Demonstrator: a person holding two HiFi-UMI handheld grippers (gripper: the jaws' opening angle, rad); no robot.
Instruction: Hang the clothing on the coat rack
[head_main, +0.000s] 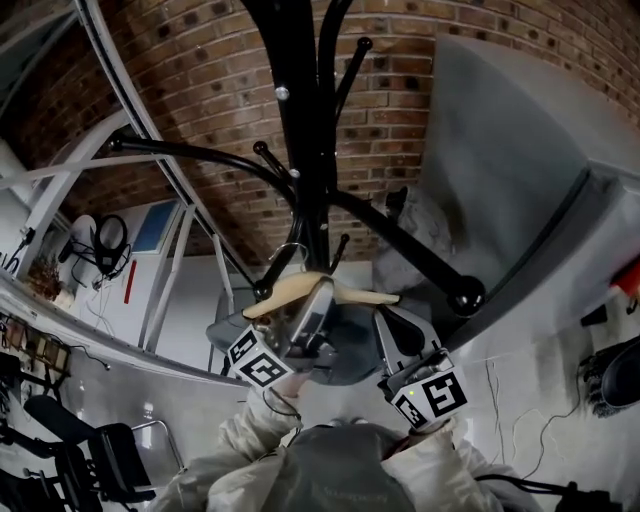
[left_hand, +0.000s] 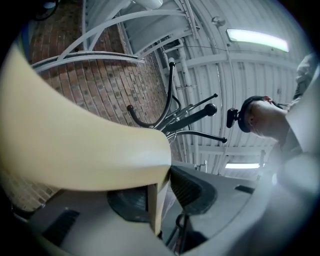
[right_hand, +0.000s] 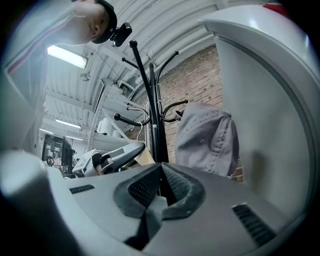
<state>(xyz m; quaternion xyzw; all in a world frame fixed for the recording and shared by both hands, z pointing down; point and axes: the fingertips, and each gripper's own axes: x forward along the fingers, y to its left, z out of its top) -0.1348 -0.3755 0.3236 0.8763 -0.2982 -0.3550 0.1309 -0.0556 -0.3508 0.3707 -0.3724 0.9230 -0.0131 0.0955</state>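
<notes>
A black coat rack (head_main: 318, 130) rises against the brick wall, its curved arms spreading out. My left gripper (head_main: 312, 310) is just below those arms and shut on a pale wooden hanger (head_main: 300, 285). In the left gripper view the hanger (left_hand: 75, 145) fills the left side, its thin edge between the pads (left_hand: 187, 187). Dark grey clothing (head_main: 350, 355) hangs under the hanger. My right gripper (head_main: 395, 325) sits at the clothing's right edge. Its pads (right_hand: 140, 187) meet at the tips, and the rack (right_hand: 155, 125) stands straight ahead of it.
A grey cap (right_hand: 207, 140) hangs on a rack arm to the right of the pole. A big pale grey panel (head_main: 510, 170) stands close on the right. Slanted metal frame bars (head_main: 120, 80) cross the left side. Black chairs (head_main: 100, 450) stand at the lower left.
</notes>
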